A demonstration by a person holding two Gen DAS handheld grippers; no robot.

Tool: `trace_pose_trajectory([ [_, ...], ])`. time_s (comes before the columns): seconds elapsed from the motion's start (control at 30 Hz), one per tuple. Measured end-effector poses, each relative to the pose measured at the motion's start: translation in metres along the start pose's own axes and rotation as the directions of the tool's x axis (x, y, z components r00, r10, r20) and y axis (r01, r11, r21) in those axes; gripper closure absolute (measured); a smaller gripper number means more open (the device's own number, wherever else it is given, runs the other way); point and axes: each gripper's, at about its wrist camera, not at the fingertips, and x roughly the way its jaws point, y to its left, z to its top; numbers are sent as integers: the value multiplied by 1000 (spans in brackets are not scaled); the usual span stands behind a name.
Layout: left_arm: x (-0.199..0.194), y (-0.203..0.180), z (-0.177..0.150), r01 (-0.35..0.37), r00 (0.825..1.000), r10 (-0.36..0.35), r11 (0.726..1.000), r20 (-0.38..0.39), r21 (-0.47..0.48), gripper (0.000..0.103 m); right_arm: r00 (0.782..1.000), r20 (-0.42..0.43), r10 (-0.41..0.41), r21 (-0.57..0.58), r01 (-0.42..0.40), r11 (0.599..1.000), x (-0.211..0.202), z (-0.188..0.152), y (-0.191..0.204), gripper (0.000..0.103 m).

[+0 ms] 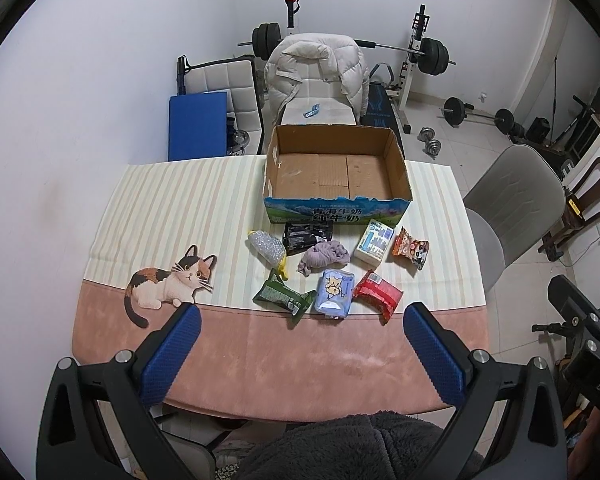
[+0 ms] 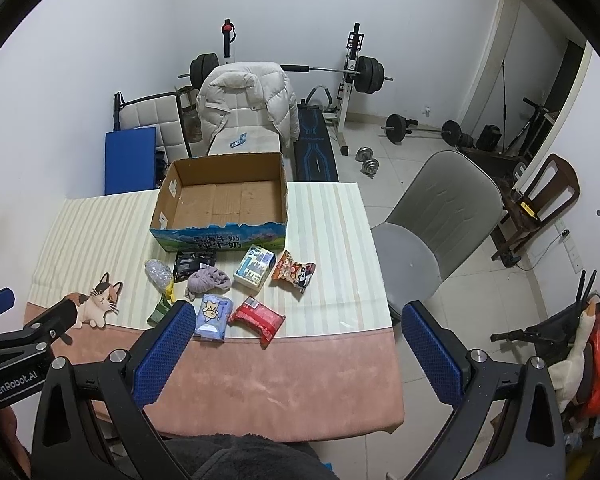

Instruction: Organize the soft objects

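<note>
An open empty cardboard box (image 1: 336, 170) (image 2: 224, 200) stands at the table's far side. In front of it lie several soft items: a silver scrubber (image 1: 266, 246), a black packet (image 1: 306, 234), a purple cloth (image 1: 324, 258) (image 2: 208, 280), a white-blue tissue pack (image 1: 374, 244) (image 2: 254, 270), an orange snack bag (image 1: 410, 250) (image 2: 294, 272), a green packet (image 1: 284, 298), a light-blue pack (image 1: 334, 292) (image 2: 212, 316) and a red packet (image 1: 378, 294) (image 2: 258, 318). My left gripper (image 1: 300, 320) is open and empty above the near table edge. My right gripper (image 2: 298, 320) is open and empty, right of the left one.
A striped and pink cloth with a cat print (image 1: 168, 280) covers the table. A chair with a white jacket (image 1: 316, 68) stands behind the box. A grey chair (image 2: 436, 216) stands at the table's right. A barbell rack and weights (image 2: 360, 72) line the back wall.
</note>
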Motion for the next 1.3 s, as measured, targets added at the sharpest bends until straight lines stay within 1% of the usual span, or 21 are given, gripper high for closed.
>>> trace_pose_trajectory([
  [0.23,3,-4,12,0,1000,0,1000,3,-1,0,1000,7,2,-3,-2,1000,2,4,0,0],
  [0.63,3,-1,15,5,1000,-5,1000,12,-3,0,1000,24,1,-5,-1,1000,1,6,3,0],
  [0.67,3,-1,19,7,1000,-7,1000,15,-4,0,1000,25,3,-5,-2,1000,1,5,3,0],
  [0.87,2,0,15,5,1000,-5,1000,16,-5,0,999,45,-1,-7,1,1000,-3,5,5,0],
  [1.07,-1,1,22,5,1000,-4,1000,30,-14,0,999,45,5,-6,-5,1000,-2,7,5,0],
  [1.3,0,2,18,5,1000,-5,1000,30,-13,0,999,50,13,-12,-13,1000,-1,7,5,0],
])
